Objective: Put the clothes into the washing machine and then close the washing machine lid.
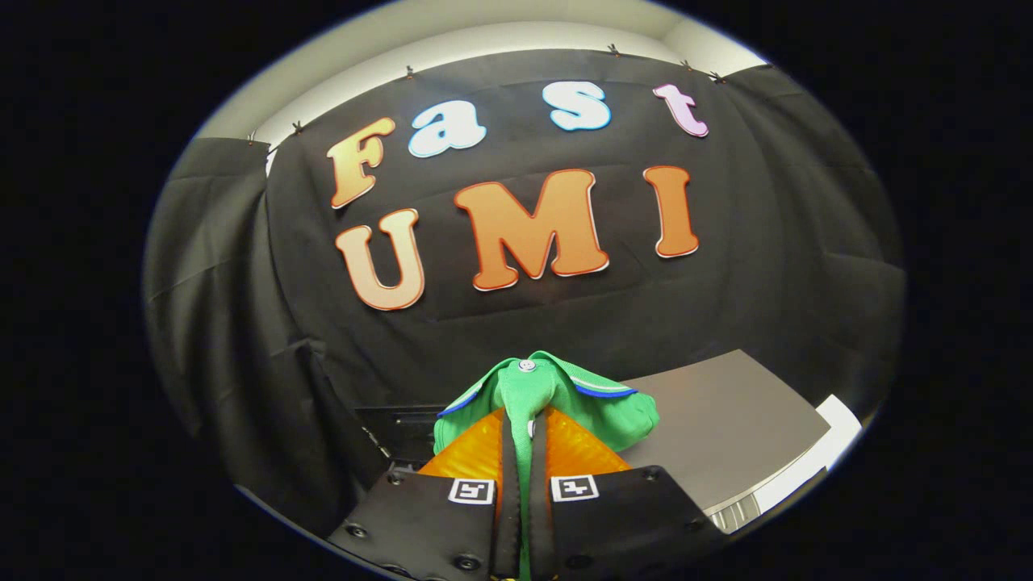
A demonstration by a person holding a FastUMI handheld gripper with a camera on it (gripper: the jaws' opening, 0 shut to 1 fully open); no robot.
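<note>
Dim booth, light from overhead, sharp centre, strong fisheye bending twd edges, faint glare on grey panel [726,420].

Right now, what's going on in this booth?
The hand-held gripper is shut on a green garment, with cloth pinched between both fingers and bunched just ahead of them. The garment has a blue-edged collar and a snap button. It is held up in front of the black cloth wall. A grey flat surface, possibly the washing machine, lies beyond and beside the fingers. The garment is not yet inside.
</note>
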